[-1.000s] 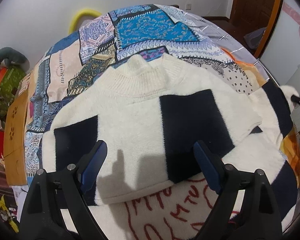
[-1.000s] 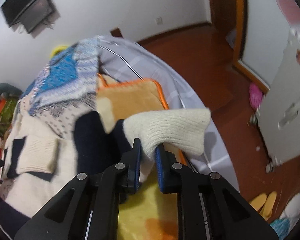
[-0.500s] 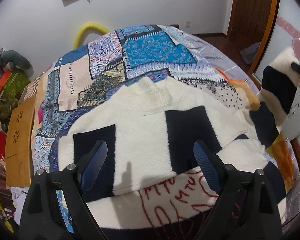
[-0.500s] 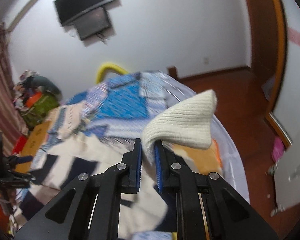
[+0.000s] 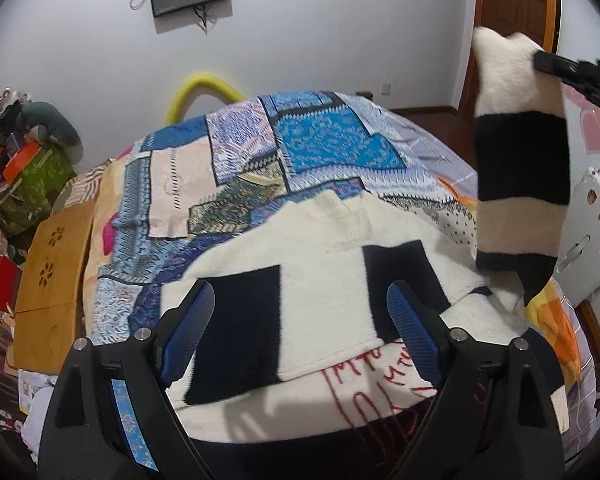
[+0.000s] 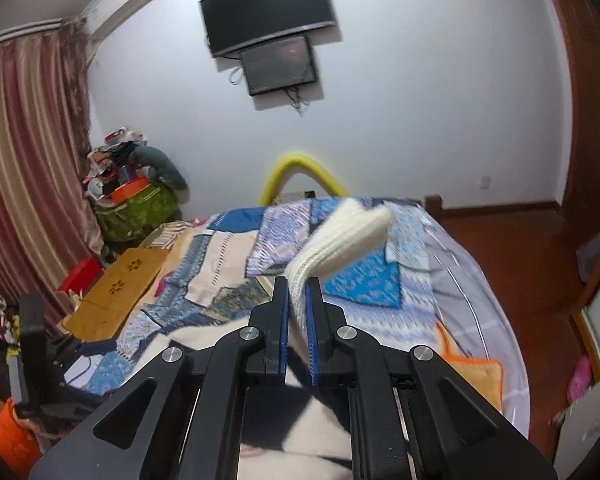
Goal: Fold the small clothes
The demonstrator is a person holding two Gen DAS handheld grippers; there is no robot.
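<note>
A cream sweater with black blocks (image 5: 324,264) lies spread on the patchwork bedspread (image 5: 260,168), one side folded over its front. My left gripper (image 5: 300,316) hovers open above the folded part, nothing between its fingers. My right gripper (image 6: 297,300) is shut on the ribbed cream cuff (image 6: 340,236) of the sweater's sleeve. In the left wrist view that striped sleeve (image 5: 520,168) hangs raised at the right, high above the bed, with the right gripper's black finger at its top.
Red lettering (image 5: 380,380) marks a cream blanket under the sweater. A wooden lap table (image 5: 48,280) lies at the bed's left edge. Clutter and a green bag (image 6: 136,204) are piled by the curtain. Screens (image 6: 276,48) hang on the far wall; wooden floor (image 6: 520,256) lies right.
The right gripper has lifted the cuff high and swung it over the bed, pulling the sleeve up. The left gripper has risen and drawn back, still open.
</note>
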